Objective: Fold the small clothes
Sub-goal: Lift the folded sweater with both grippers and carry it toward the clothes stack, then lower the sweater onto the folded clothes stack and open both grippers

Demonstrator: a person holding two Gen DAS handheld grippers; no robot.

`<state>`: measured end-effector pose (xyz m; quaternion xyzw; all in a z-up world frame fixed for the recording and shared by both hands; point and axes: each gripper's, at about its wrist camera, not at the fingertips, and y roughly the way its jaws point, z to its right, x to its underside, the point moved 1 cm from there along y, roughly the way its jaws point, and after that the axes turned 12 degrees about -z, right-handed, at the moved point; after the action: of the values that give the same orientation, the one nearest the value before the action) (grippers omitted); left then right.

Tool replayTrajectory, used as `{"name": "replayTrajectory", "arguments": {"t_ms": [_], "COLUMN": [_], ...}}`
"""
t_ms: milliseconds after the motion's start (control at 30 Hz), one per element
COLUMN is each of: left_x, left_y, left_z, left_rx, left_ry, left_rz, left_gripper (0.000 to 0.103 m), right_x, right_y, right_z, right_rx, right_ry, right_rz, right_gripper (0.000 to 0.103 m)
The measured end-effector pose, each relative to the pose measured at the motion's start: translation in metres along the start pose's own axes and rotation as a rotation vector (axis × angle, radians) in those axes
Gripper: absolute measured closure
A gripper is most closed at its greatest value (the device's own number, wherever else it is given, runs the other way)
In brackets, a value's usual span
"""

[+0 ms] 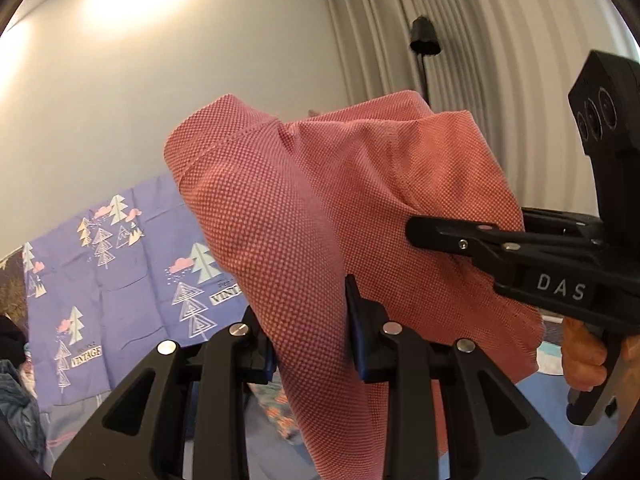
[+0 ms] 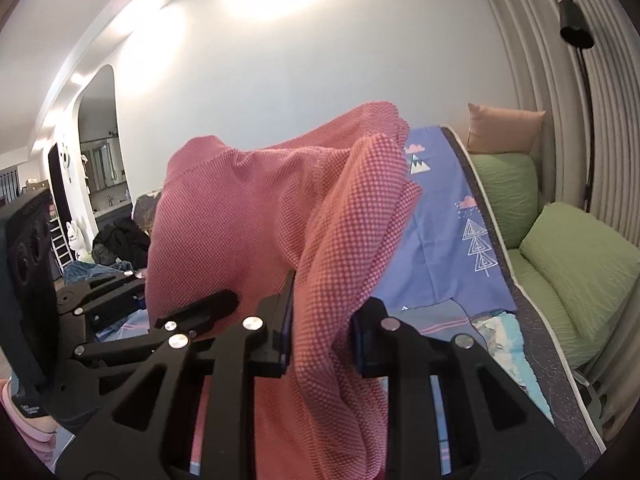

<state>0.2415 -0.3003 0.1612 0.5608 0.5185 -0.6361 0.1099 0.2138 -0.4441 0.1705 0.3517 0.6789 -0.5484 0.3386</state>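
Observation:
A pink-red knit garment (image 1: 304, 216) hangs in the air, held up between both grippers. My left gripper (image 1: 310, 332) is shut on one fold of it; the cloth runs between the two fingers and drapes down. My right gripper (image 2: 320, 320) is shut on another part of the same garment (image 2: 256, 216). The right gripper also shows in the left wrist view (image 1: 424, 232) at the right, its fingers pressed into the cloth. The left gripper shows in the right wrist view (image 2: 192, 312) at the lower left, against the garment.
A purple sheet with tree prints (image 1: 100, 276) covers the bed below and behind; it shows in the right wrist view (image 2: 440, 248) too. Green cushions (image 2: 576, 272) and a pink pillow (image 2: 504, 128) lie at the right. A black floor lamp (image 1: 424, 40) stands by the curtain. Dark clothes (image 2: 116, 244) pile at far left.

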Motion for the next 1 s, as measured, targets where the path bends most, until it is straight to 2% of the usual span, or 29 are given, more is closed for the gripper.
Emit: {"name": "replayTrajectory", "arguments": {"t_ms": [267, 300, 333, 367, 400, 433, 467, 500, 567, 633, 767, 833, 967, 1000], "left_x": [-0.005, -0.002, 0.003, 0.006, 0.016, 0.026, 0.043, 0.059, 0.088, 0.103, 0.127, 0.134, 0.146, 0.148], "left_y": [0.092, 0.107, 0.131, 0.147, 0.173, 0.193, 0.216, 0.232, 0.244, 0.236, 0.204, 0.178, 0.125, 0.113], "left_z": [-0.036, -0.041, -0.047, -0.05, -0.054, -0.057, -0.06, -0.063, -0.065, -0.065, -0.058, -0.051, -0.023, -0.018], "left_rx": [-0.056, -0.065, -0.08, -0.088, -0.131, -0.193, -0.266, -0.298, -0.277, -0.258, -0.205, -0.158, -0.124, -0.107], "left_ry": [-0.046, -0.06, -0.073, -0.074, -0.068, -0.062, -0.051, -0.038, -0.04, -0.059, -0.118, -0.141, -0.15, -0.161], "left_rz": [-0.09, -0.105, -0.139, -0.172, -0.233, -0.284, -0.346, -0.397, -0.435, -0.41, -0.338, -0.294, -0.251, -0.243], "left_gripper": [0.074, 0.072, 0.071, 0.057, 0.042, 0.037, 0.037, 0.037, 0.037, 0.037, 0.036, 0.032, 0.028, 0.023], "right_x": [-0.017, -0.017, -0.015, -0.013, -0.009, -0.001, 0.011, 0.027, 0.054, 0.08, 0.11, 0.124, 0.147, 0.152], "right_y": [0.104, 0.123, 0.146, 0.163, 0.185, 0.202, 0.216, 0.223, 0.225, 0.215, 0.182, 0.148, 0.09, 0.075], "right_z": [0.023, 0.028, 0.034, 0.04, 0.049, 0.058, 0.067, 0.075, 0.082, 0.077, 0.06, 0.044, 0.015, 0.008], "right_rx": [-0.018, -0.025, -0.015, 0.019, 0.096, 0.179, 0.241, 0.254, 0.222, 0.241, 0.286, 0.282, 0.313, 0.316], "right_ry": [0.055, 0.072, 0.09, 0.1, 0.118, 0.136, 0.154, 0.18, 0.202, 0.158, 0.08, 0.062, 0.017, 0.01], "right_rz": [-0.097, -0.119, -0.152, -0.185, -0.233, -0.269, -0.293, -0.304, -0.317, -0.309, -0.286, -0.266, -0.239, -0.222], "right_gripper": [0.079, 0.072, 0.055, 0.043, 0.035, 0.036, 0.037, 0.037, 0.039, 0.039, 0.039, 0.039, 0.037, 0.036]}}
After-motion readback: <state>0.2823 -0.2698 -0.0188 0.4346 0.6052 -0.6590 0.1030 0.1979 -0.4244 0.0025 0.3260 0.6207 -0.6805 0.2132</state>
